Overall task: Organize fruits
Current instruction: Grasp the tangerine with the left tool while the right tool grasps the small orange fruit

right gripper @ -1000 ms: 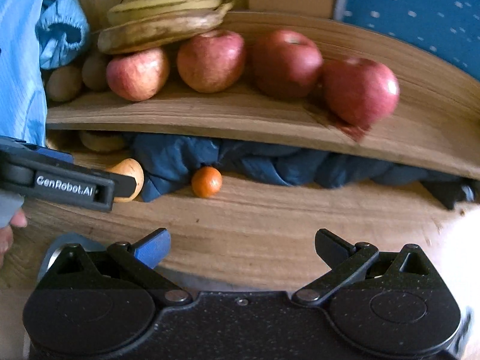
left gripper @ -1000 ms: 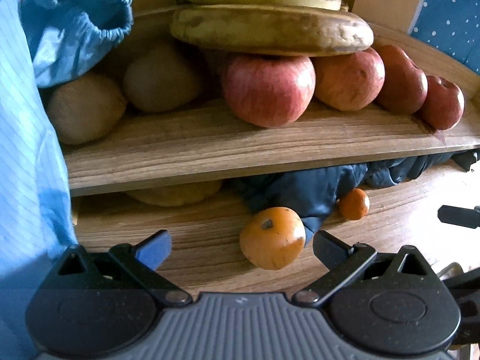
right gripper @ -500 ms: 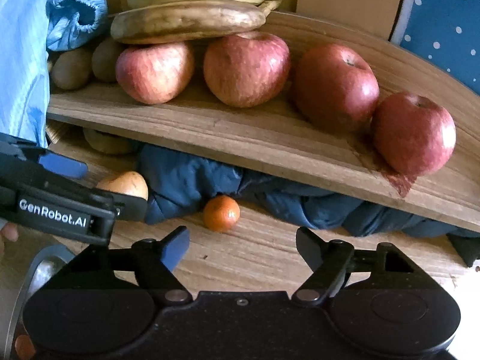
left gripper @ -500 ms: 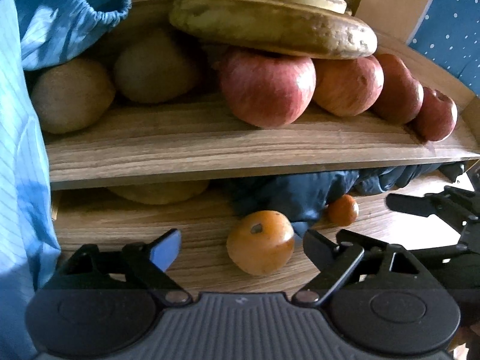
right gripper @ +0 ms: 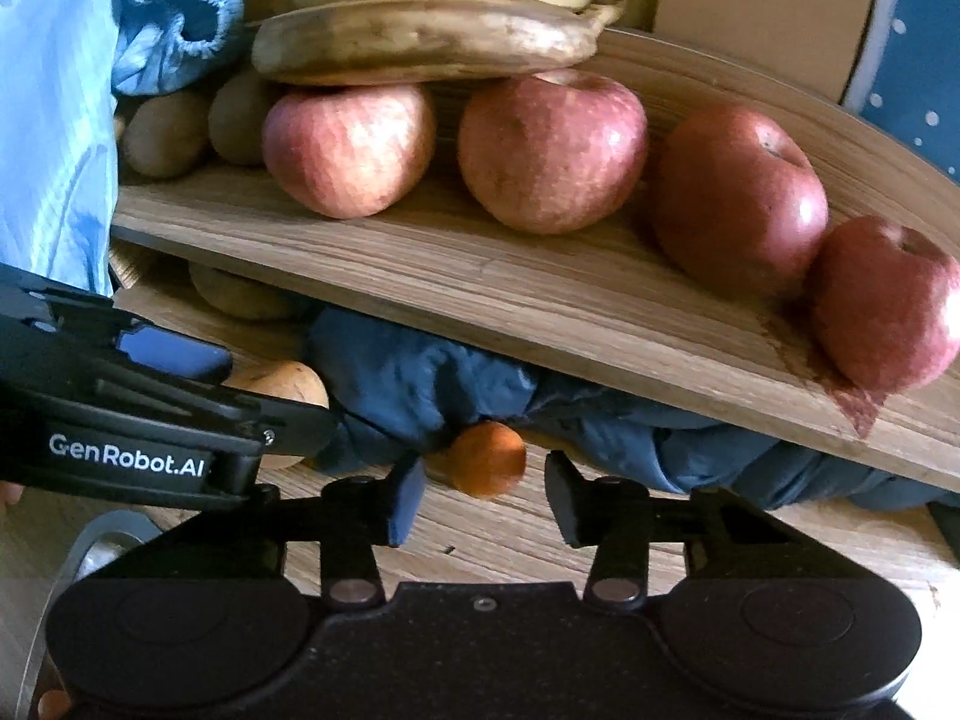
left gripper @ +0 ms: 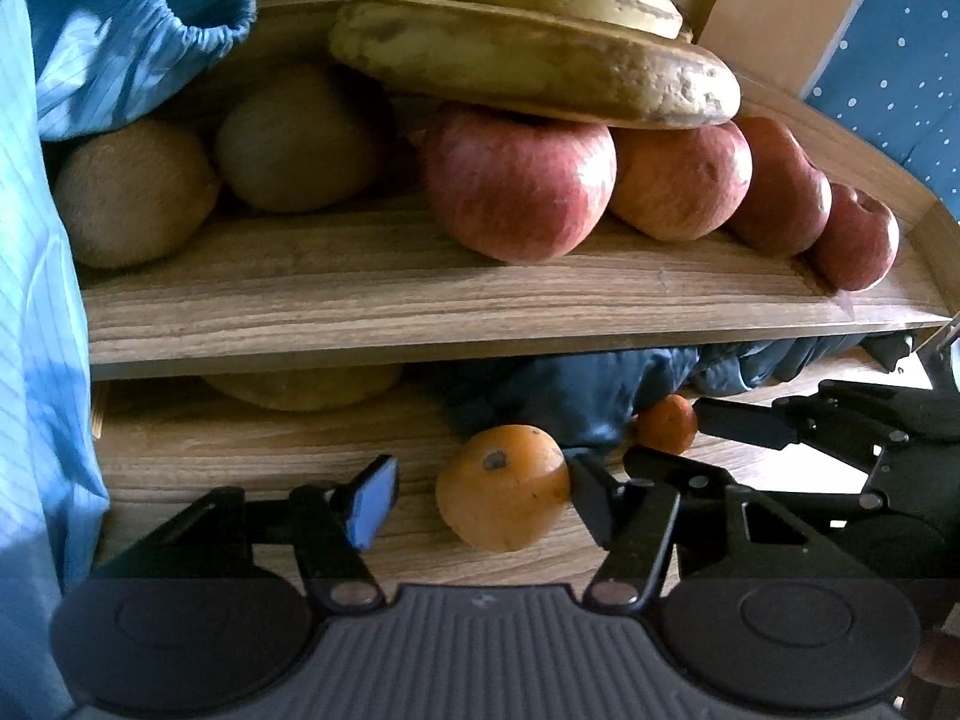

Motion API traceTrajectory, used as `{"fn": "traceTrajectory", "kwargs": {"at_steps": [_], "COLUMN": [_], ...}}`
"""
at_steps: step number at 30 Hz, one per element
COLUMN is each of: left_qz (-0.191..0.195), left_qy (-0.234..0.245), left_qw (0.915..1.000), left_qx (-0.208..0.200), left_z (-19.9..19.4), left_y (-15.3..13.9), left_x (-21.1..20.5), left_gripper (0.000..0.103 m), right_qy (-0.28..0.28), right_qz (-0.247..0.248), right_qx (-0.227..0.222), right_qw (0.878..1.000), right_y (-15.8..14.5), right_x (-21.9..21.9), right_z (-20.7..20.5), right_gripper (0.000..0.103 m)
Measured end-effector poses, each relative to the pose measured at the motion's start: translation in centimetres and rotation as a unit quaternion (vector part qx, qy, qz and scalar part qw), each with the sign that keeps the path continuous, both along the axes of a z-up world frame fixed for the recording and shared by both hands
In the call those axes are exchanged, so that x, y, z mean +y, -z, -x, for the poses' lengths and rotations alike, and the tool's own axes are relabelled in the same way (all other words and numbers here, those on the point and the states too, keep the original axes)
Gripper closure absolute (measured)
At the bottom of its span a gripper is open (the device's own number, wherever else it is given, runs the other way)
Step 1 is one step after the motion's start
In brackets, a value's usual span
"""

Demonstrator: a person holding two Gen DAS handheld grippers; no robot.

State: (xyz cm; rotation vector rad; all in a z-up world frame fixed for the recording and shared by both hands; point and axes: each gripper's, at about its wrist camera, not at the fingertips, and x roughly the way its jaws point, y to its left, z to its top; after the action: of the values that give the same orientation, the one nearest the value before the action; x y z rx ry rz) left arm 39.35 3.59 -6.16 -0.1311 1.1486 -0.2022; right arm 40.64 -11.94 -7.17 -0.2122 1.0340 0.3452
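Note:
A large orange (left gripper: 503,487) lies on the lower wooden board (left gripper: 240,450). My left gripper (left gripper: 480,498) straddles it with its jaws closing. The right finger (left gripper: 591,501) touches the fruit, while the blue left pad (left gripper: 372,501) stands a little apart. A small orange (right gripper: 487,459) rests against the dark blue cloth (right gripper: 420,384). My right gripper (right gripper: 486,498) is closing around the small orange, and neither pad presses on it. In the left wrist view the right gripper (left gripper: 696,441) shows at the right around the small orange (left gripper: 666,423).
An upper wooden shelf (left gripper: 420,312) carries several red apples (left gripper: 519,186), bananas (left gripper: 528,60) and brown kiwis (left gripper: 135,192). Another brownish fruit (left gripper: 300,387) lies under the shelf. A light blue sleeve (left gripper: 36,360) fills the left edge. The left gripper's body (right gripper: 132,438) crosses the right wrist view.
Both pairs of jaws have narrowed. The right gripper has moved in on the small orange and entered the left wrist view. The left gripper has stayed at the large orange.

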Motion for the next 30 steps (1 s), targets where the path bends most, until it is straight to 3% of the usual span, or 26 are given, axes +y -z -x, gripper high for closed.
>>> {"fn": "traceTrajectory", "kwargs": {"at_steps": [19, 30], "left_qz": [0.000, 0.003], "left_qy": [-0.007, -0.010], "left_qw": [1.0000, 0.9999], "left_qx": [0.007, 0.013], "left_z": [-0.5, -0.1], "left_y": [0.2, 0.9], "left_x": [0.9, 0.4], "left_gripper": [0.031, 0.035], "right_qy": [-0.005, 0.004], "right_qz": [-0.003, -0.008], "right_qx": [0.001, 0.002], "right_qw": [1.000, 1.000], "right_y": [1.0, 1.1], "right_x": [-0.3, -0.8], "right_z": [-0.3, 0.0], "right_gripper": [0.067, 0.073]}}
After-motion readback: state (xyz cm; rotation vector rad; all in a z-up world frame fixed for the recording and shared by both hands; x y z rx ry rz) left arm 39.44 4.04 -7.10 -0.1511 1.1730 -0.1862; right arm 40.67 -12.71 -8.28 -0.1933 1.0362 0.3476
